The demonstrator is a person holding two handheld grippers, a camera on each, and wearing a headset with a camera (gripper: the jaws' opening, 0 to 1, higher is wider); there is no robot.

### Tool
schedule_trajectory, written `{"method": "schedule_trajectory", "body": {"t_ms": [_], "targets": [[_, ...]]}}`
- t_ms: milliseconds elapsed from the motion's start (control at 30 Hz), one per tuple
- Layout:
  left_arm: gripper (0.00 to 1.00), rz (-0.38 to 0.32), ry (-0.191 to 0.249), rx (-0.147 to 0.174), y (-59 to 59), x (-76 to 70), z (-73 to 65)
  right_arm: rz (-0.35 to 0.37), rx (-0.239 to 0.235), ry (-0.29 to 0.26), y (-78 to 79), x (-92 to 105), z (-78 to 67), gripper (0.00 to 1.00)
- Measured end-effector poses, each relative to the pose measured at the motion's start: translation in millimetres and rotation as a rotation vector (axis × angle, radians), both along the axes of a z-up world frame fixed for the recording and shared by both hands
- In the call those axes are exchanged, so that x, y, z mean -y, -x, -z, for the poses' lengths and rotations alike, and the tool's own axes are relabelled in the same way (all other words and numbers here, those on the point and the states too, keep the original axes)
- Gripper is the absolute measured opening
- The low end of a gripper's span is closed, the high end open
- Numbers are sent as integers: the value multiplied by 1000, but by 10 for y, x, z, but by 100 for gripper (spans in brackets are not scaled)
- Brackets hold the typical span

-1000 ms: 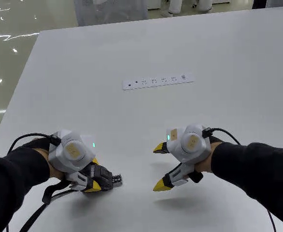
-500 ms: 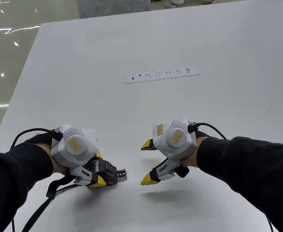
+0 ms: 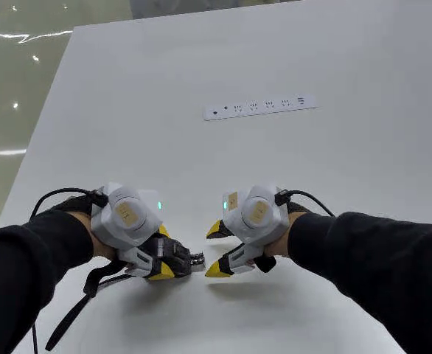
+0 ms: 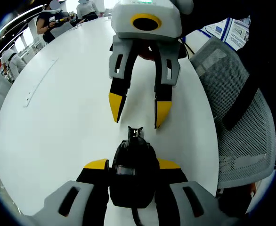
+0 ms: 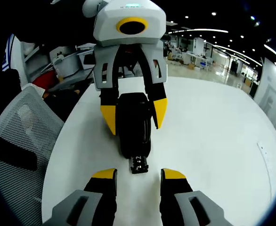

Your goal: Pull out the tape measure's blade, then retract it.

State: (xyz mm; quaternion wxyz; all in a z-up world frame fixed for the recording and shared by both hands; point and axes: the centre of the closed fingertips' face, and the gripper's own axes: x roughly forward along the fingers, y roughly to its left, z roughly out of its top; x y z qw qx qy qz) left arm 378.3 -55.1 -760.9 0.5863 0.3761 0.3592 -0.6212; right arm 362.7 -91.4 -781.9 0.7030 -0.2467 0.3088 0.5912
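A black tape measure rests on the white table at the front, with my left gripper shut on its case. Its metal blade tip pokes out to the right. In the left gripper view the case sits between my yellow-tipped fingers, hook end forward. My right gripper stands open just right of the tip, one finger on each side of it. In the right gripper view the tip lies just ahead of my open fingers, with the tape case and left gripper behind.
A white power strip lies flat on the table further back. A black strap trails from the tape measure toward the front edge. Mesh office chairs stand beside the table. People stand in the far background.
My right gripper has moved left toward the tape measure's blade tip, closing the gap. The left gripper has shifted slightly right with the tape measure. The head camera has also moved.
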Motion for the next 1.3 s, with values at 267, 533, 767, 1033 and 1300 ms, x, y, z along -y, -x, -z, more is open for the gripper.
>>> {"method": "schedule_trajectory", "body": {"t_ms": [267, 533, 767, 1033, 1300], "targets": [[33, -8, 12, -7, 0, -1, 2, -3, 7, 17, -48, -71, 43, 22], [33, -9, 15, -17, 8, -5, 1, -31, 42, 62, -67, -180, 98, 11], [33, -7, 18, -21, 7, -4, -5, -34, 16, 70, -62, -186, 107, 10], [33, -10, 25, -20, 5, 1, -5, 36, -31, 46, -90, -199, 94, 12], [33, -19, 29, -21, 1, -7, -11, -3, -1, 63, -74, -181, 96, 10]]}}
